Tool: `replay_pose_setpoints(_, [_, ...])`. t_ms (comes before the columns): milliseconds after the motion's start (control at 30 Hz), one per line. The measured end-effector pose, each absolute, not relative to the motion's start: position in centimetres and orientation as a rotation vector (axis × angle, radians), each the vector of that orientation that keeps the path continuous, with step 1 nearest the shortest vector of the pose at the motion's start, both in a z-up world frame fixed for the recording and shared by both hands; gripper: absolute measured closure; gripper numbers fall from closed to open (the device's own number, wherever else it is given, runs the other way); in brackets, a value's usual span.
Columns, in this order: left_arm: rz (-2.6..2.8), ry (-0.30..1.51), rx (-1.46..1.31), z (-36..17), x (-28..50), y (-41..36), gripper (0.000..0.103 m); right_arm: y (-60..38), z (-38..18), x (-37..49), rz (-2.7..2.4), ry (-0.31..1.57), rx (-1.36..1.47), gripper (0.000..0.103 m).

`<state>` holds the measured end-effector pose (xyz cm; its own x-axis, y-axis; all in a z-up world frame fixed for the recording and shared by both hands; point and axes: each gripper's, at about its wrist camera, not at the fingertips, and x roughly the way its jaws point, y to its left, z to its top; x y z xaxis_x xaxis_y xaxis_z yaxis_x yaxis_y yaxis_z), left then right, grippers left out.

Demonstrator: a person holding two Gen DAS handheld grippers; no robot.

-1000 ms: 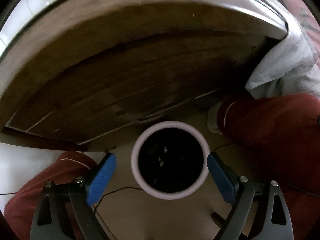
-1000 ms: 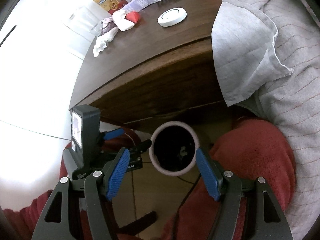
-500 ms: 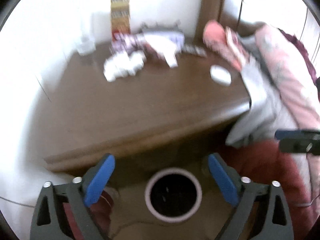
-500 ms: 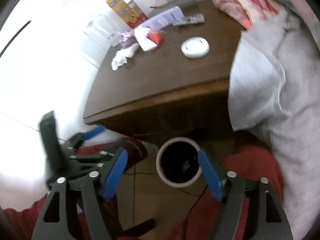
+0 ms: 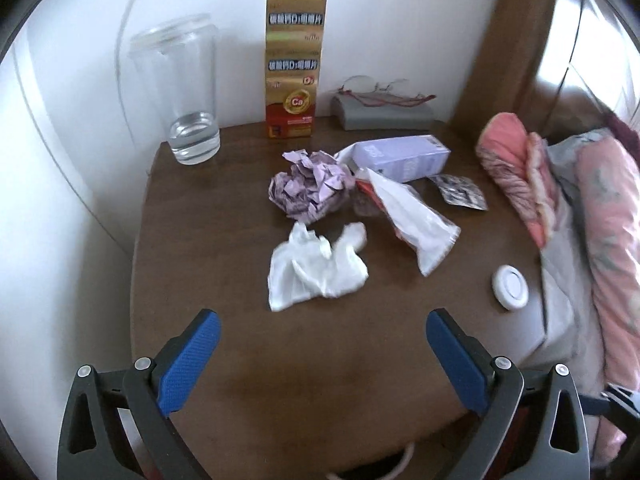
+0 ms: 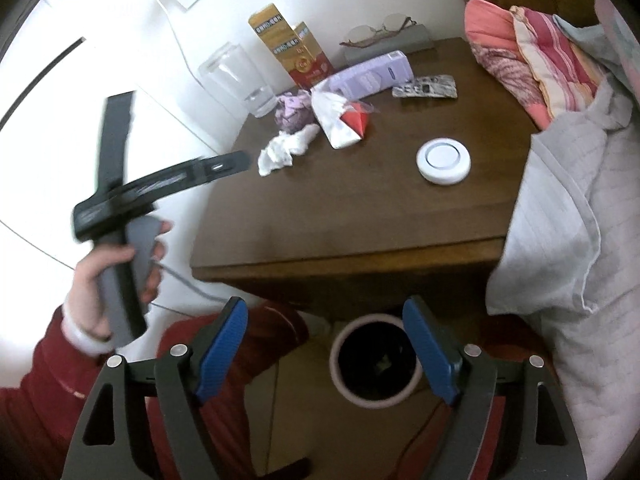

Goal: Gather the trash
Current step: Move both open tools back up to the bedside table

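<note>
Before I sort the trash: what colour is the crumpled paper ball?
Pale purple; the paper ball shows best in the left wrist view.

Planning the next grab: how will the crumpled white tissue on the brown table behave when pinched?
The crumpled white tissue looks soft and thin, so it will probably squash flat and hang limp. Its loose folds suggest it is very light and may slide on the brown wooden table if nudged. Breakage seems unlikely.

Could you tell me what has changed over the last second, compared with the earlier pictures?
The left gripper has risen from over the bin to above the table, facing the white tissue. Both grippers' jaws have just been opening, nothing between them. The right gripper rose slightly, still over the bin. The trash on the table stayed put.
</note>
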<state>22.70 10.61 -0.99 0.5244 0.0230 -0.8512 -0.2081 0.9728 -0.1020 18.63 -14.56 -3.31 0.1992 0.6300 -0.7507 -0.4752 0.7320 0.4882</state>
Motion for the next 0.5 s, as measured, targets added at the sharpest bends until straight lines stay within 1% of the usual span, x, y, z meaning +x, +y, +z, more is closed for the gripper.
replay_pose_setpoints(233, [0.176,1.063,-0.075,-3.4,26.0,9.9,0.0,-13.6,-2.9,20.4,0.758,1.108,0.123,0.021])
replay_pose_setpoints(500, [0.198,1.099,-0.076,-5.4,28.4,10.5,0.0,-13.3,-3.1,23.1,0.753,1.103,0.159,0.02])
